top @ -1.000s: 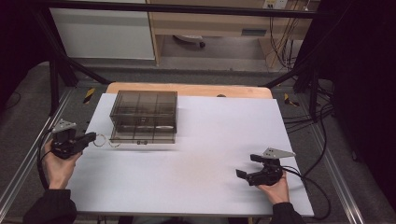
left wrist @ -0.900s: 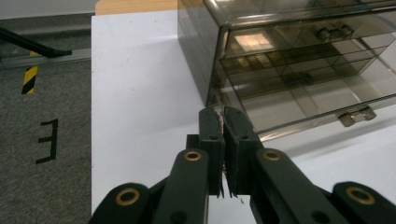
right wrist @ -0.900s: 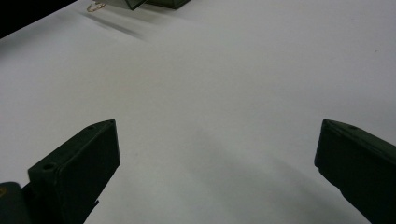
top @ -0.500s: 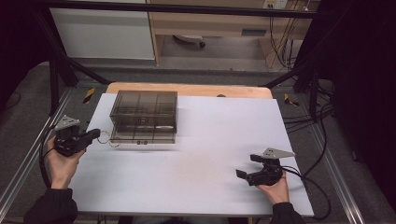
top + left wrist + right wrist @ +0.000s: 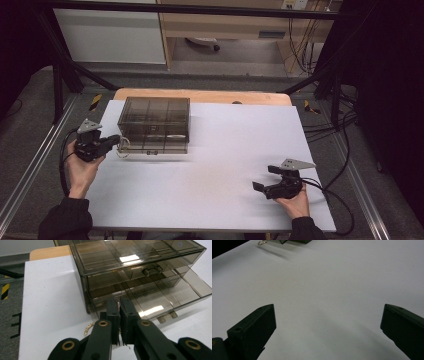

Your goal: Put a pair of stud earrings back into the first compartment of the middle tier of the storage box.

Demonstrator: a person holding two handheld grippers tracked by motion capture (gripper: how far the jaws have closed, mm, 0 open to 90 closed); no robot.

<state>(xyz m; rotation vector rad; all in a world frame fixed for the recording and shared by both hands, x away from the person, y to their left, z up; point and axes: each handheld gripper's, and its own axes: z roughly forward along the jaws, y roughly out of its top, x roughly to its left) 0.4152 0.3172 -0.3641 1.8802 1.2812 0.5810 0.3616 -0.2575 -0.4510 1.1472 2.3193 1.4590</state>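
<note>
**Left gripper carrying a fine gold chain toward the open bottom drawer of the smoked organiser**

Finding 1. The left gripper (image 5: 119,322) has its jaws pressed together on a thin gold chain (image 5: 88,328), which loops out below and to the left of the pads in the left gripper view. In the high view the chain (image 5: 123,148) hangs between that gripper (image 5: 114,141) and the front left corner of the box.

Finding 2. The smoked-plastic drawer organiser (image 5: 155,124) stands on the white table sheet (image 5: 215,165), toward the far left. Its bottom drawer (image 5: 160,293) is pulled out, showing divided compartments; the drawer above it (image 5: 117,277) is closed. The jaw tips sit just at the near corner of the open drawer.

Finding 3. The right gripper (image 5: 270,186) rests near the front right of the sheet, well apart from the box, jaws spread wide over bare surface (image 5: 324,302).

Assessment. The step in hand appears to be placing the chain in a compartment of the open drawer.

Recommendations.
- Lift the pinch high enough that the dangling loop clears the drawer's front wall; otherwise it is likely to snag or drape over the edge.
- Centre over one compartment, lower until the loop pools on its floor, then release.
- Keep the approach gentle: the box looks light and may slide if nudged. The idle right gripper could steady it.
</note>
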